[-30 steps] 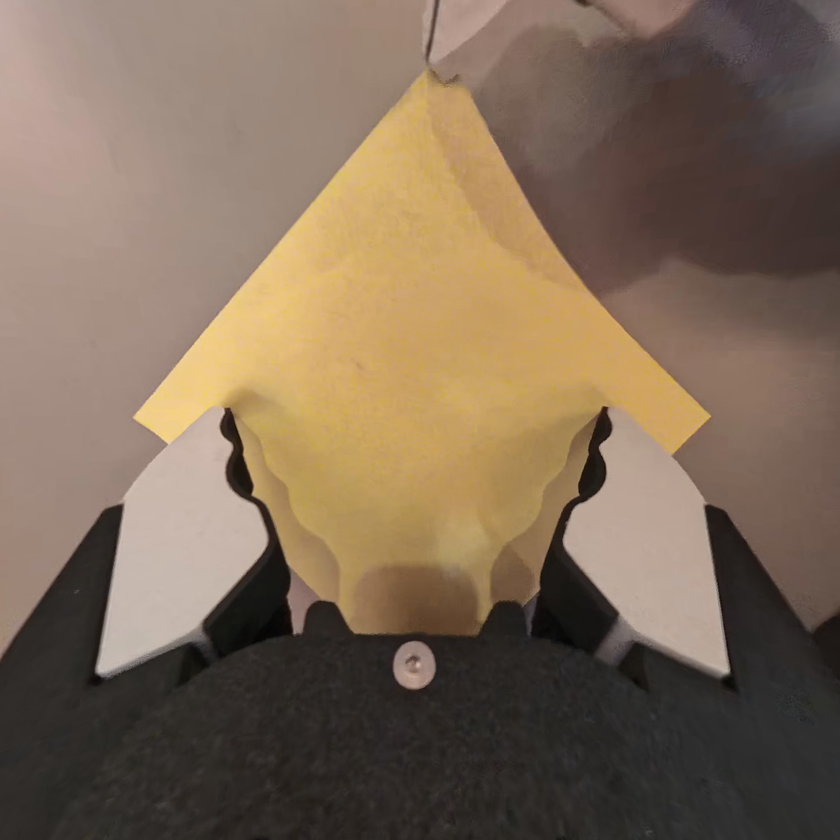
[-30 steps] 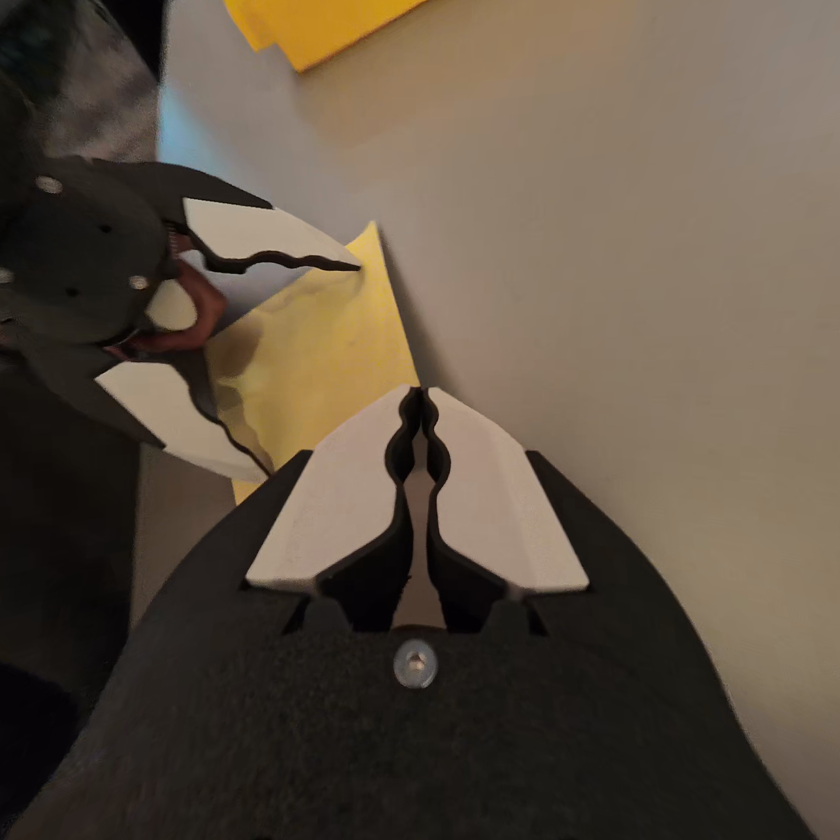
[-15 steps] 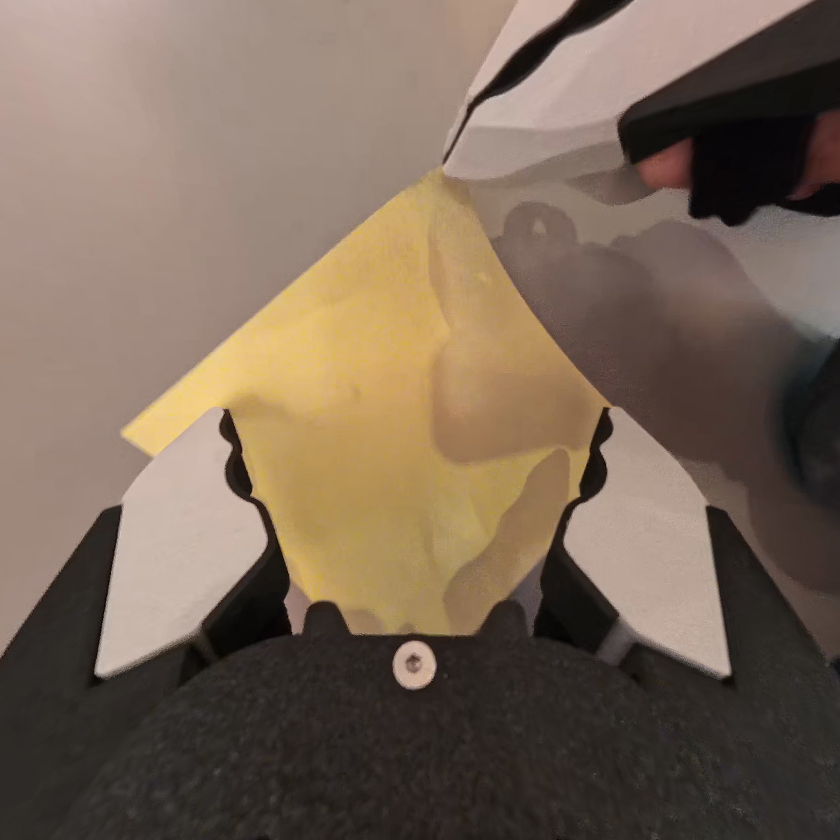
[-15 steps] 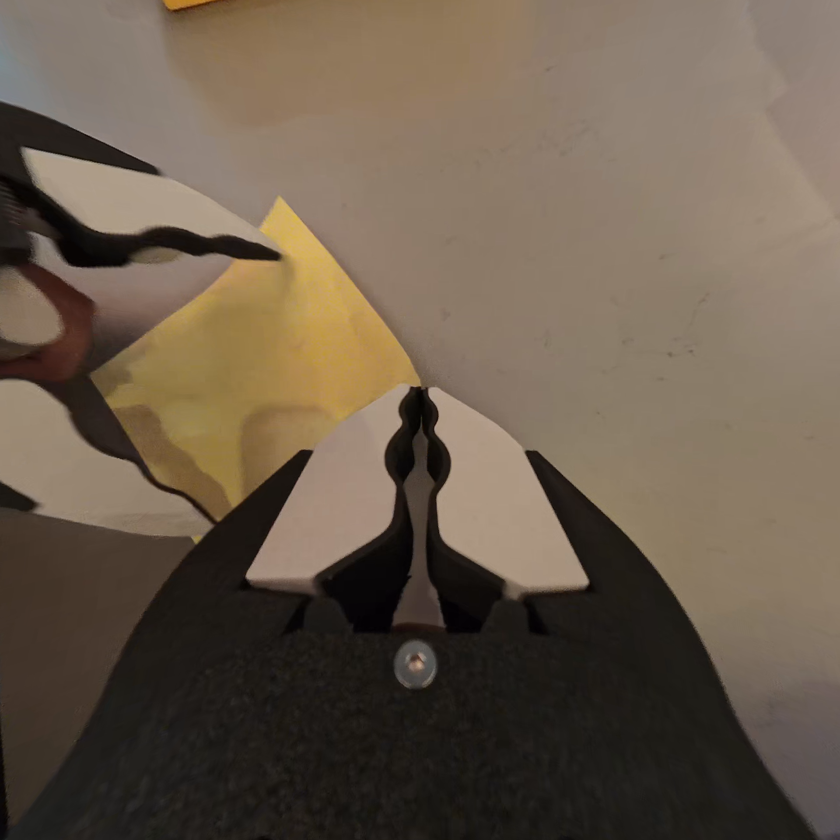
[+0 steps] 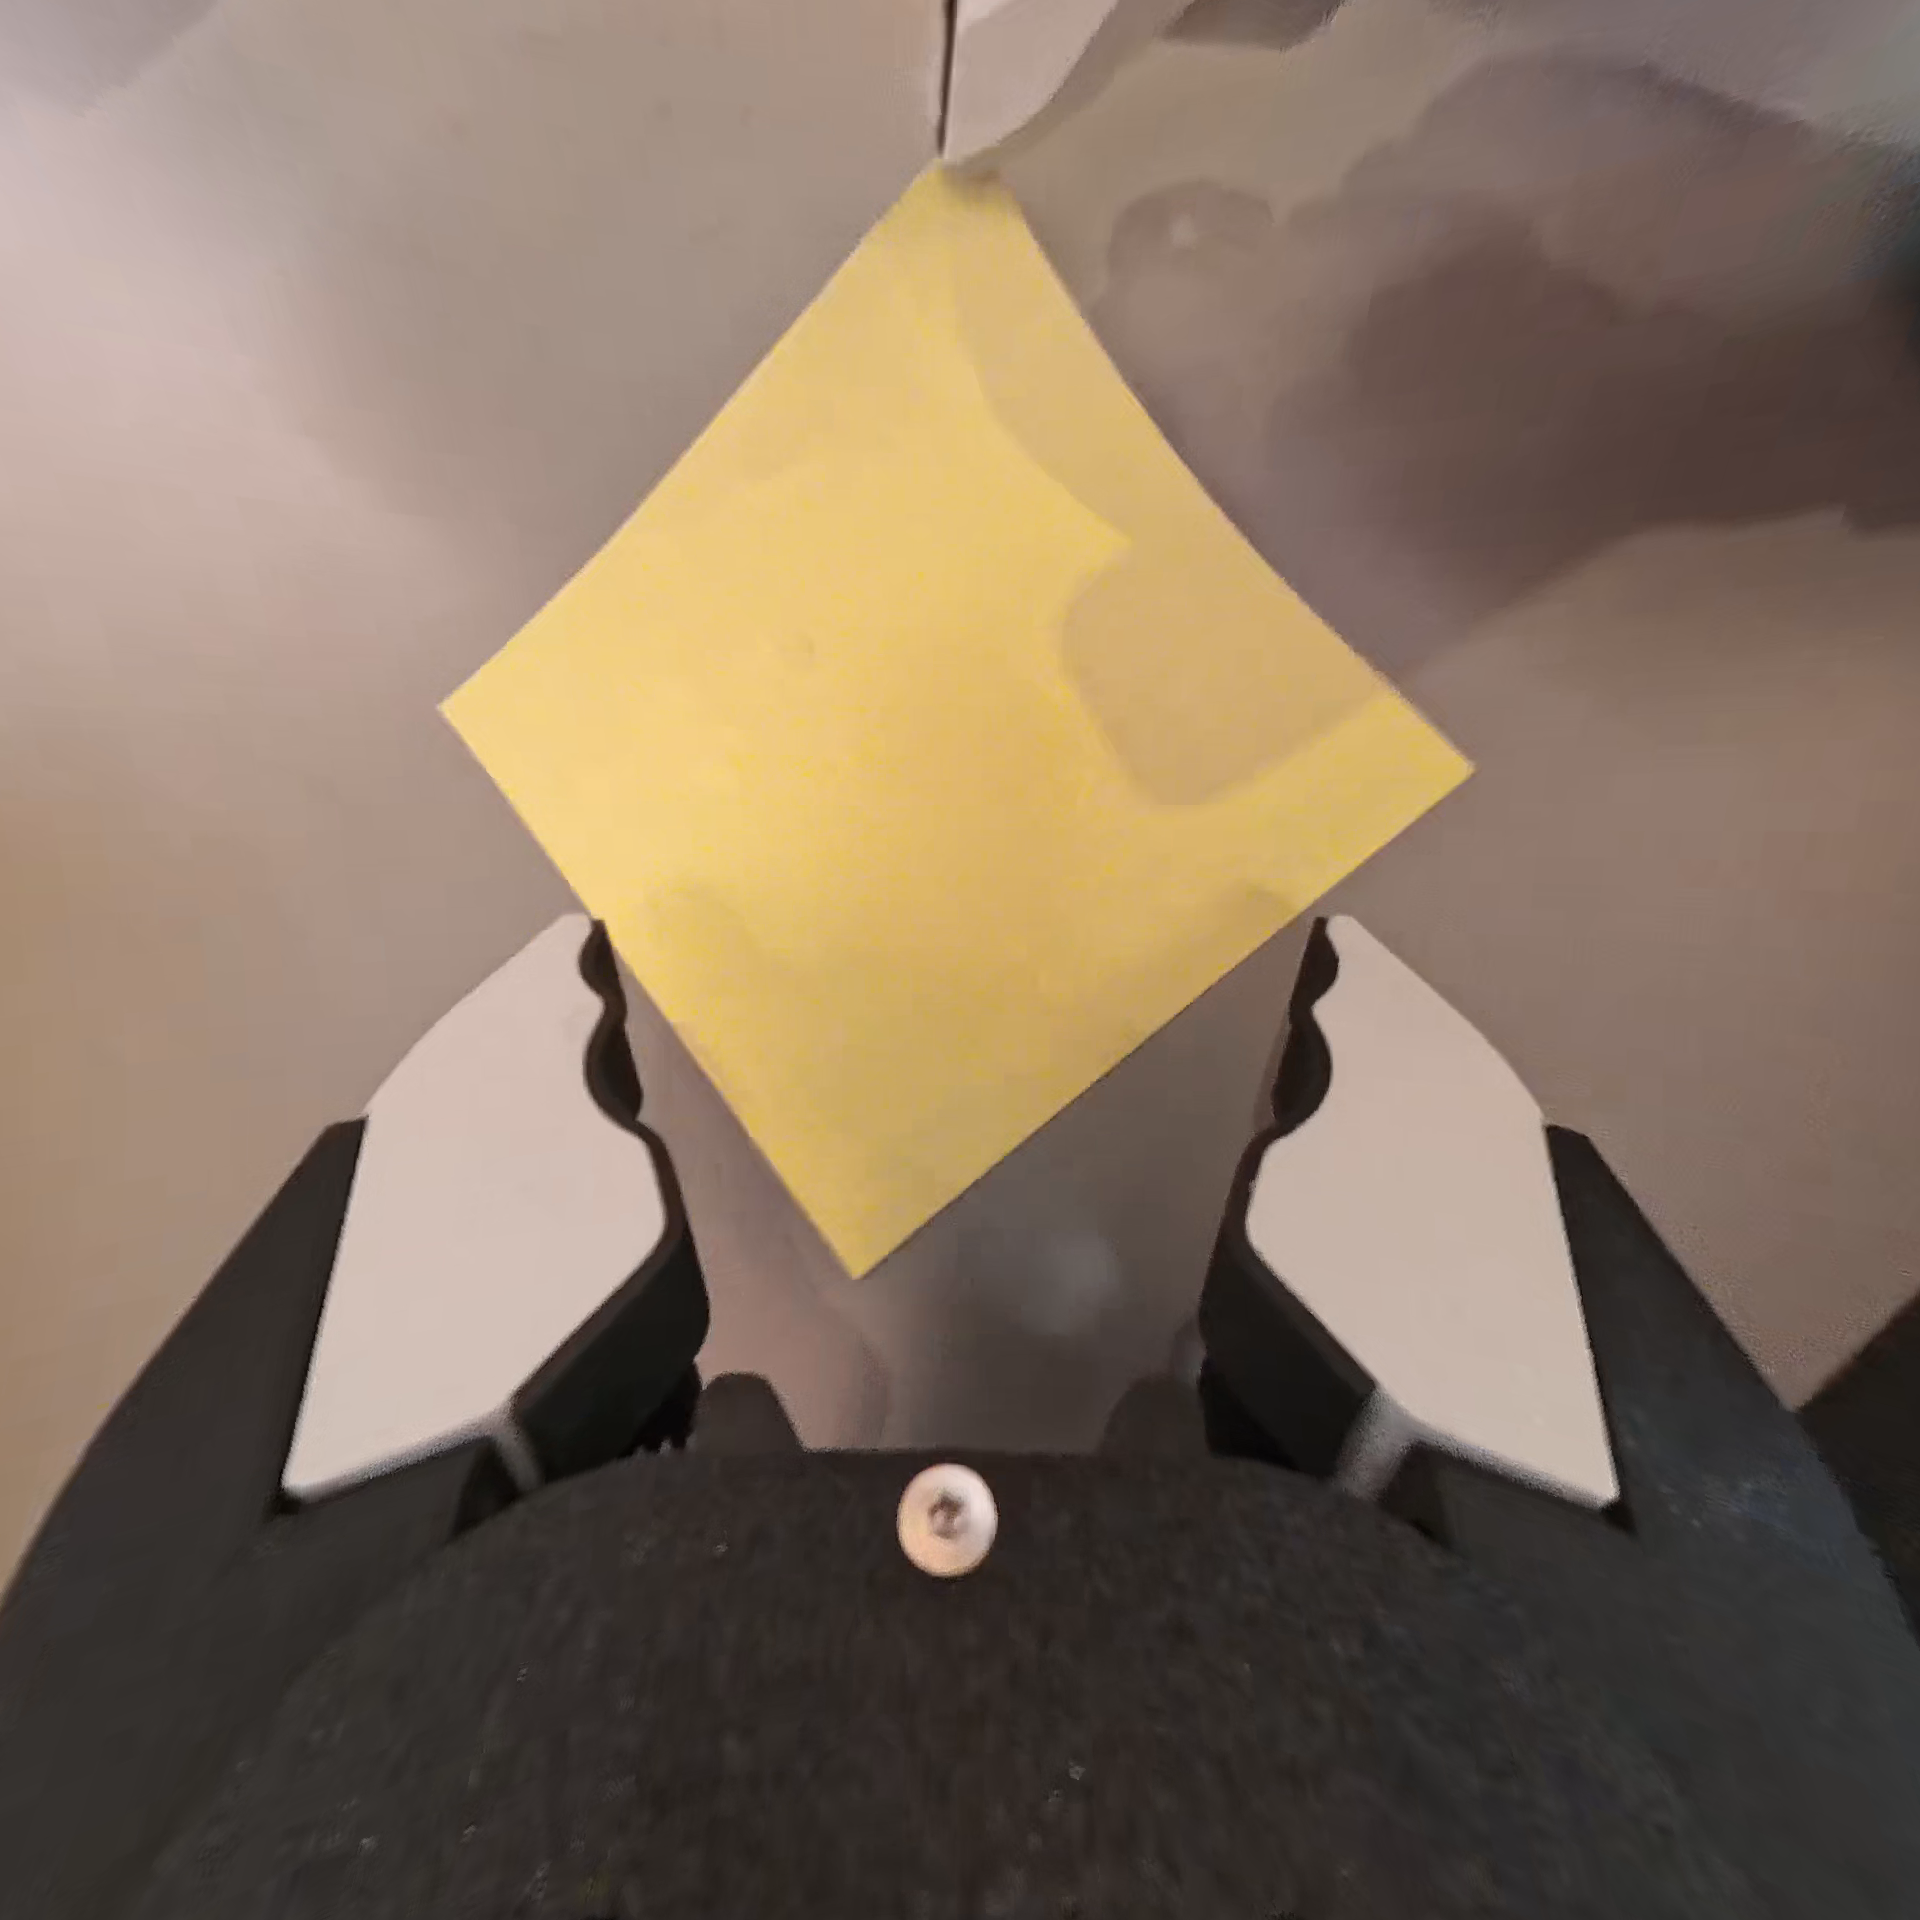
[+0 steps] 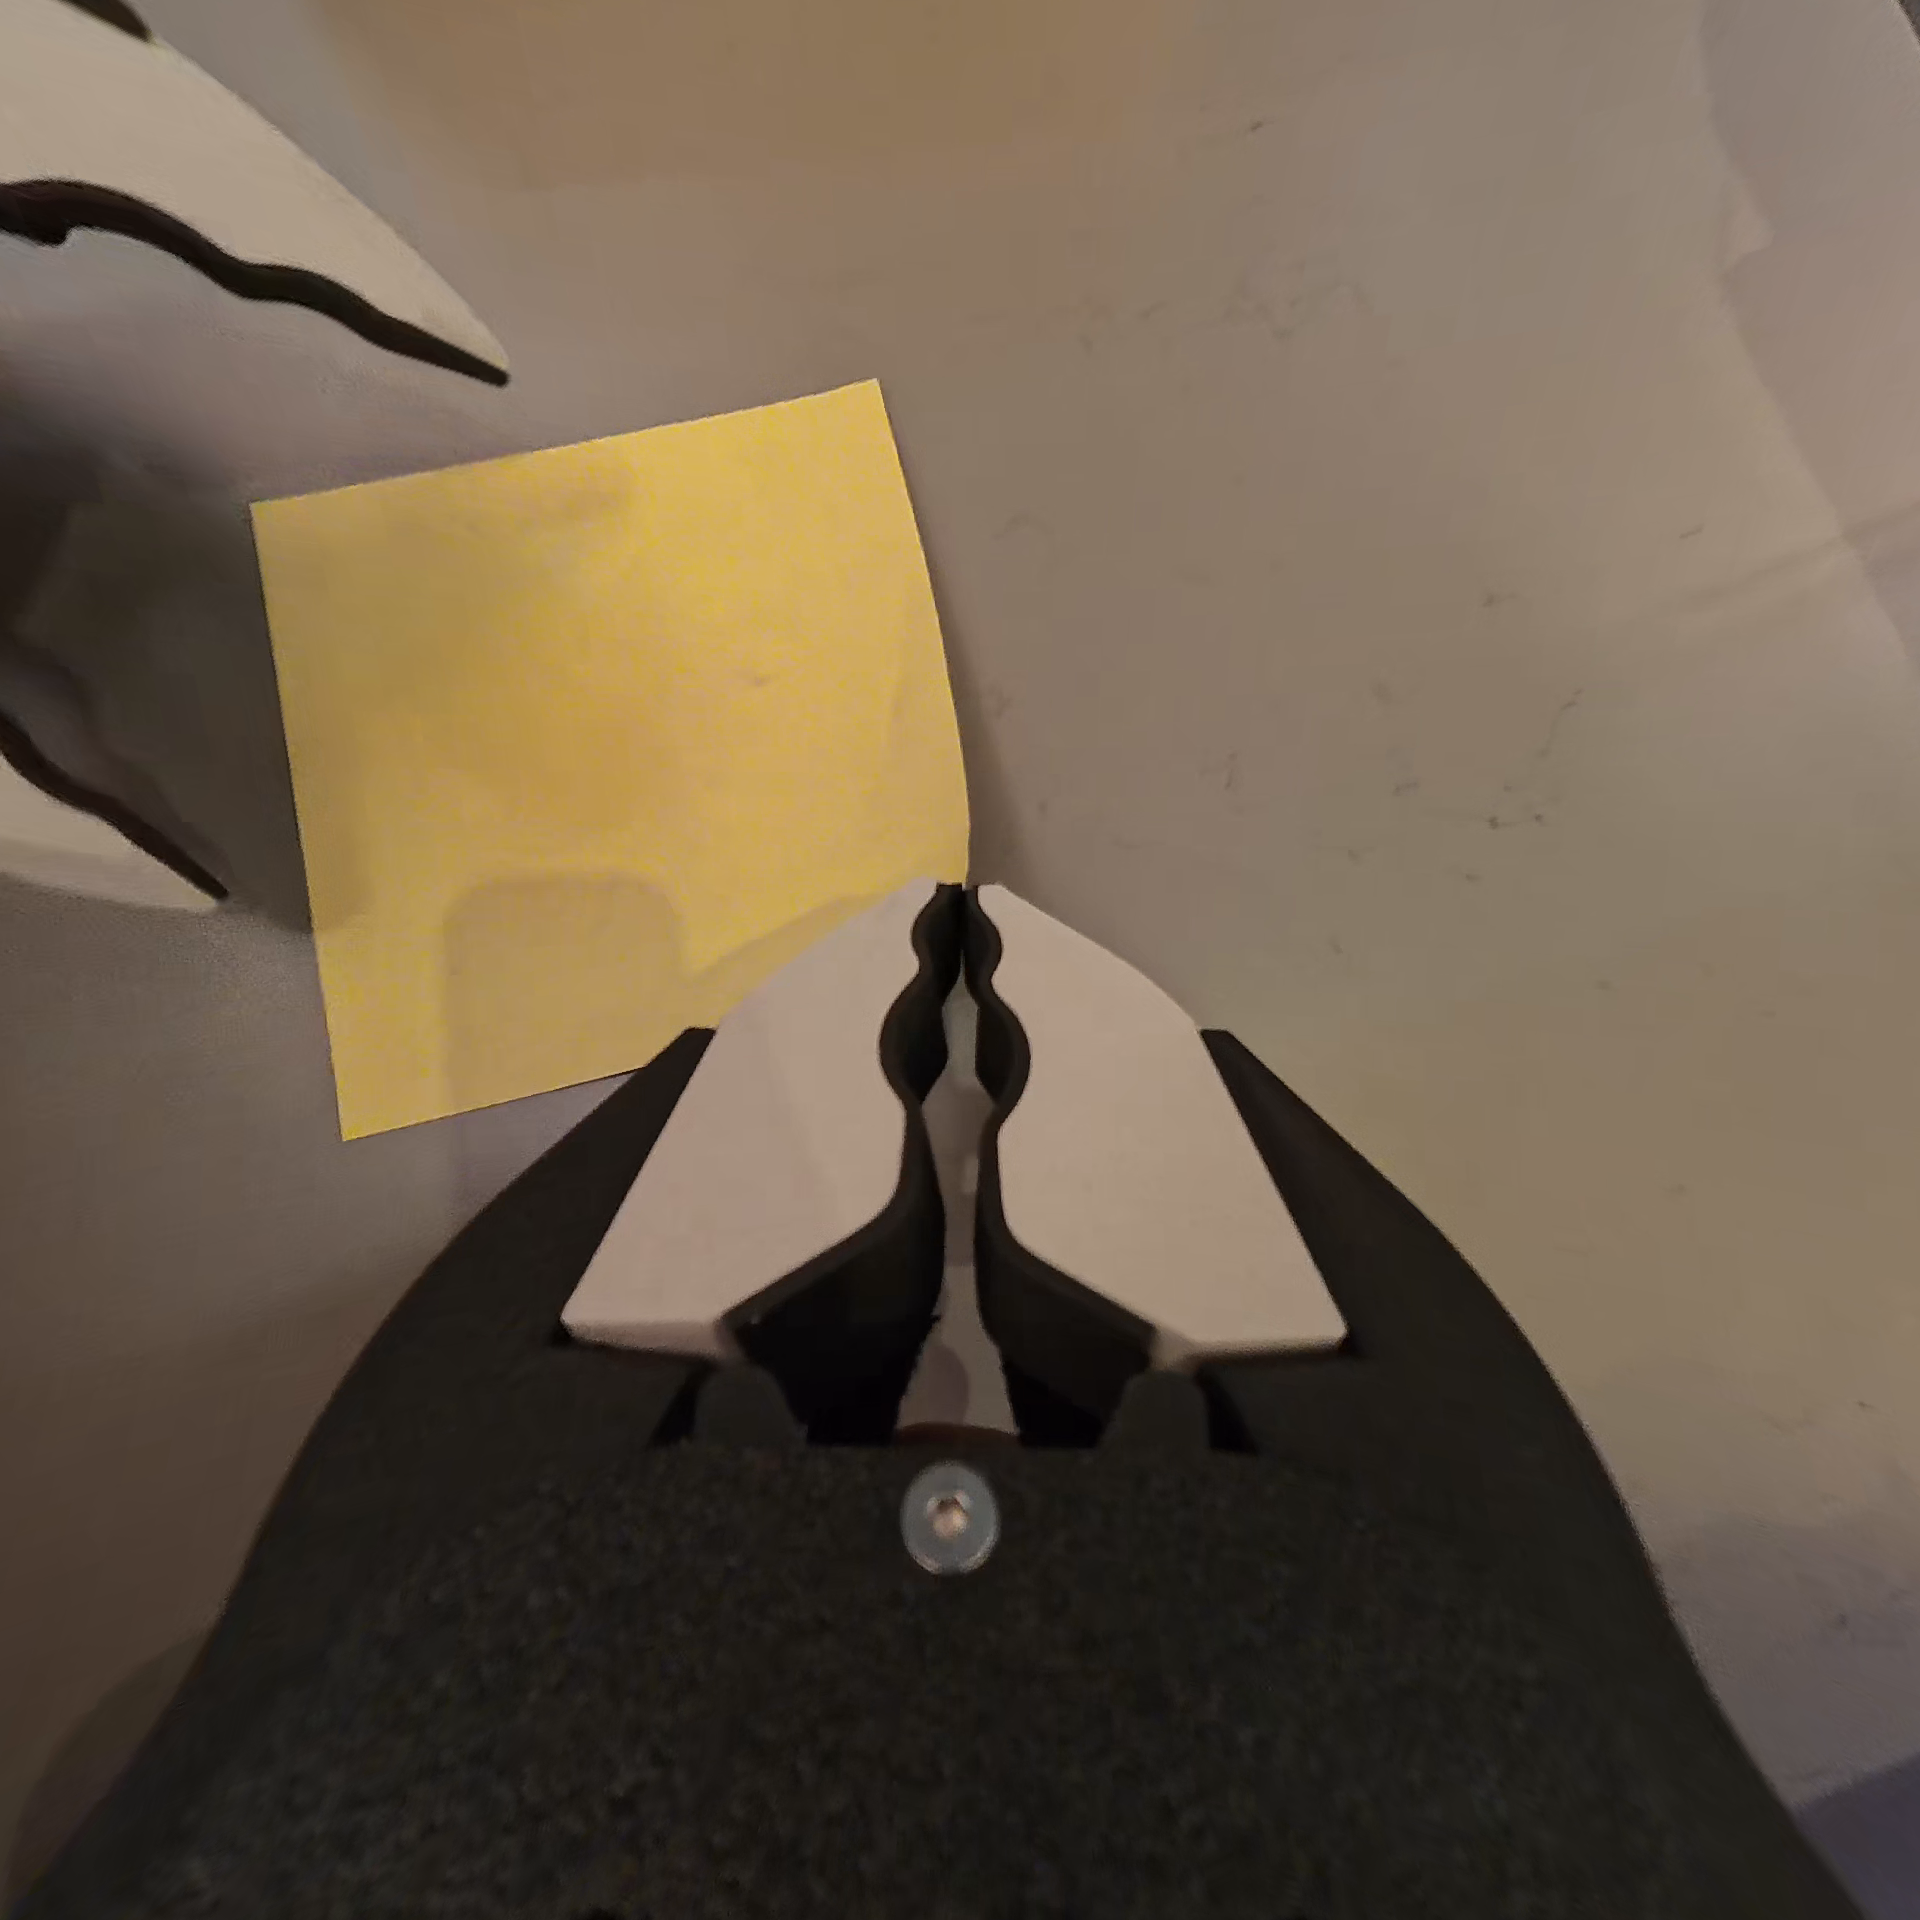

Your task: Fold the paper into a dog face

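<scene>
A square yellow paper (image 5: 935, 748) lies unfolded and nearly flat over the grey table, seen as a diamond in the left wrist view. My left gripper (image 5: 958, 925) is open, and the paper's near corner lies between its fingers without touching them. My right gripper (image 6: 961, 888) is shut with its tips on one corner of the paper (image 6: 623, 748). In the left wrist view that gripper's tip (image 5: 987, 94) meets the paper's far corner, and the edge there curls up slightly. A left finger (image 6: 312, 239) shows at the upper left of the right wrist view.
The grey table (image 6: 1455, 520) has faint scuff marks to the right of the paper. A dark table edge (image 5: 1870, 1351) shows at the lower right of the left wrist view. Gripper shadows fall across the paper and the table. About 12 cm separates my left fingertips from my right.
The paper was raised and reached deep between my open left jaws. My left gripper has drawn back, and the paper now lies flatter with its whole square in view. The right gripper stayed shut on the corner.
</scene>
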A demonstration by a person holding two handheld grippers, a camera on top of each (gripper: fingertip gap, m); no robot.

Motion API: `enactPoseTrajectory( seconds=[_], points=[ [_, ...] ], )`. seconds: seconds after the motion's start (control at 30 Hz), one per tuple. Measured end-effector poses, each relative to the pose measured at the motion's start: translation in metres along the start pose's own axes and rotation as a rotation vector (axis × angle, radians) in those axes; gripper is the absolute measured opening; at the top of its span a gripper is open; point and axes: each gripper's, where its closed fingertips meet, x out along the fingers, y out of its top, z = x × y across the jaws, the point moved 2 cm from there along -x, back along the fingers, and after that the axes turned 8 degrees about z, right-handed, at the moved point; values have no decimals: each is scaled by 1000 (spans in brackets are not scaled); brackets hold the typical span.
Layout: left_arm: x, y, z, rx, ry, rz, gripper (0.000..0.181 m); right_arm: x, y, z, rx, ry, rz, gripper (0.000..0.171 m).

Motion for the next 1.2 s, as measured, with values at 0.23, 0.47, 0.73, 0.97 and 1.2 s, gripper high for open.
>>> enactPoseTrajectory(
  seconds=[0.23, 0.47, 0.73, 0.97, 1.2],
  points=[
    [6, -7, -10, -32, -243, -8, 111, 0, -7, 5, 12, 2, -14, 0],
    [23, 1, -21, 55, -224, 4, 108, 3, -14, 15, 10, 4, -34, 0],
    [34, 2, -20, 50, -199, -14, 107, 7, -18, 31, 23, -13, -58, 0],
    [48, 15, -9, -20, -116, -20, 107, 6, 1, 12, 36, 52, -13, 0],
    [60, 26, -1, -57, -74, -15, 107, 14, 11, -29, 80, 245, 9, 0]
  ],
)
